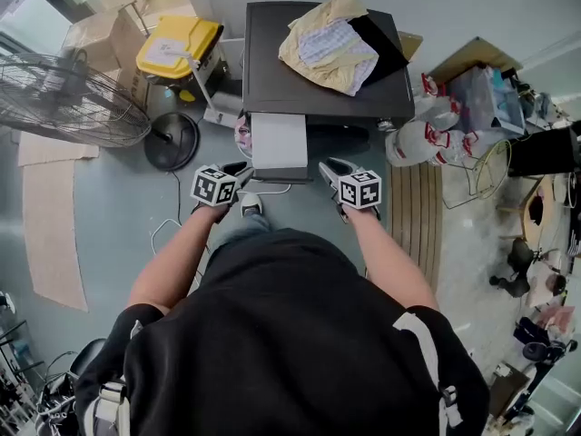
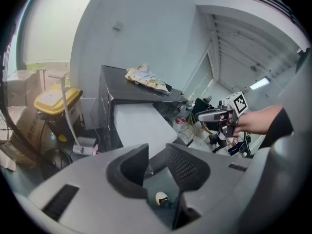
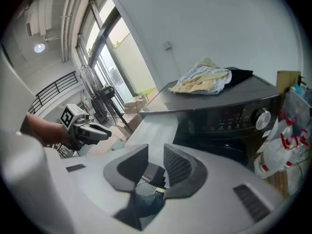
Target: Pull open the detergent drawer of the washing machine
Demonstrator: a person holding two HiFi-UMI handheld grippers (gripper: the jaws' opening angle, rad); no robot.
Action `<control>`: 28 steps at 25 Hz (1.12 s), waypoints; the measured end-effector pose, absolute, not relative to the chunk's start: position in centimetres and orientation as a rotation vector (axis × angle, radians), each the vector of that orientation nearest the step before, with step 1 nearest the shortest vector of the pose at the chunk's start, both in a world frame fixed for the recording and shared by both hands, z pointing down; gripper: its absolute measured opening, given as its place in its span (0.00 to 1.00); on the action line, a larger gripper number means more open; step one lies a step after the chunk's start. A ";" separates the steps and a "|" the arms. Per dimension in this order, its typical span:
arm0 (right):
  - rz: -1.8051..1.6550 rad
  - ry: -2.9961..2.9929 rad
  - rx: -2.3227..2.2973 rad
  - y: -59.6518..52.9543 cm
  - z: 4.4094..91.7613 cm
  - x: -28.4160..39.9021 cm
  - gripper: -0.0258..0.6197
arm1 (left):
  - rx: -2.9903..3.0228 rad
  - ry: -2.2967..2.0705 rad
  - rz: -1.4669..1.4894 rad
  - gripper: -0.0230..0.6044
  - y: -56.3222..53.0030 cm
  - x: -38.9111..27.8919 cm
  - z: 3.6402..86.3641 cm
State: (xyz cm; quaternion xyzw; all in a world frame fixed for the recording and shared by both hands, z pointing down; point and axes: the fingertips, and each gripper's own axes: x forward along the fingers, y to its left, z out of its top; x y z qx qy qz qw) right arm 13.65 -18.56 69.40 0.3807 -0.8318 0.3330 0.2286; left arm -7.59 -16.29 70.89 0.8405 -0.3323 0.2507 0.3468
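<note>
Left gripper [image 2: 156,161] and right gripper [image 3: 155,165] jaws apart; detergent drawer [image 1: 279,142] juts lengthwise toward person [image 1: 290,334].

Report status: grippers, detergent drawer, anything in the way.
Left gripper open, empty. Right gripper open, empty. Drawer stands pulled out between them. Nothing blocks it.

We hold both arms stretched forward, left forearm [image 1: 177,257] and right forearm [image 1: 388,260] bare below dark sleeves. Our left tool [image 1: 238,169] and right tool [image 1: 332,169] sit level with each other, well apart, both tilted downward. Each tool's jaws stand parted, and the pads grip nothing.
</note>
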 end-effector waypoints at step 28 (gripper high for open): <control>0.724 -2.478 1.290 -25.3 55.5 17.4 0.19 | 2.354 -1.014 0.495 0.22 -22.5 -7.8 61.0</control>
